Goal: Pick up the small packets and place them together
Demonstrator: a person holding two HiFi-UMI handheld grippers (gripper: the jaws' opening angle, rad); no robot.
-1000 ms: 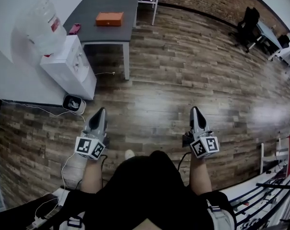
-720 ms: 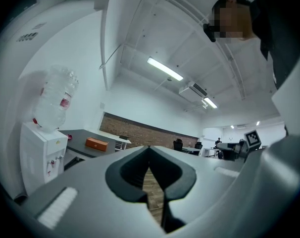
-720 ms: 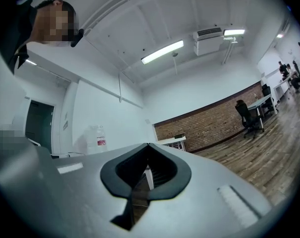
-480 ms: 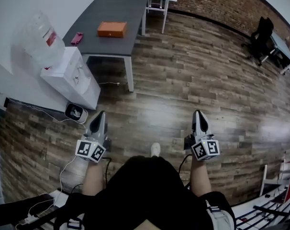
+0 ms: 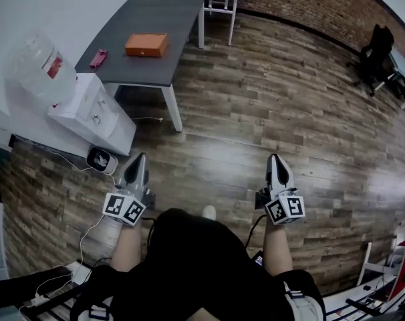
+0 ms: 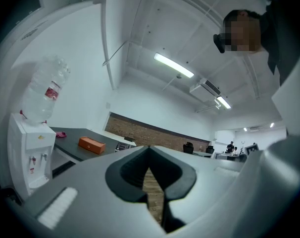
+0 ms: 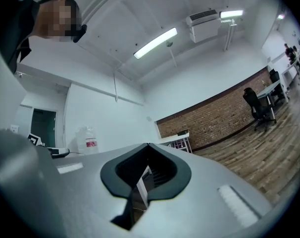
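- The person's dark torso fills the foot of the head view, with one pale shoe (image 5: 208, 212) stepping out between the forearms. The stride is new since a second ago.
- The left gripper (image 5: 140, 158) and right gripper (image 5: 276, 158) are held level over the wooden floor (image 5: 269, 99). The jaws of each are pressed together on nothing, as they were a second ago.
- A white cable (image 5: 89, 233) trails across the boards by the left forearm, and a small floor appliance (image 5: 102, 159) sits just beyond the left gripper. Both look like trip hazards on that side.
- The water dispenser (image 5: 89, 112) and its bottle (image 5: 35, 65) have slid left and nearer over the last second. It seems the person is walking past it towards the work surface.
- The grey table (image 5: 156, 19) now lies lower in the head view than before. It carries an orange box (image 5: 146, 44) and, near its left edge, a small pink item (image 5: 98, 59).
- The pink item may be one of the packets, but it is too small to tell, and no other packet shows. No packet has been picked up yet; this looks like the approach.
- The table's near edge and white leg (image 5: 172, 112) face the walker, and the dispenser crowds its left corner. Broad open floor lies to the right.
- Far off stand a brick wall (image 5: 303, 5) and a black office chair (image 5: 377, 52), well apart from the path.
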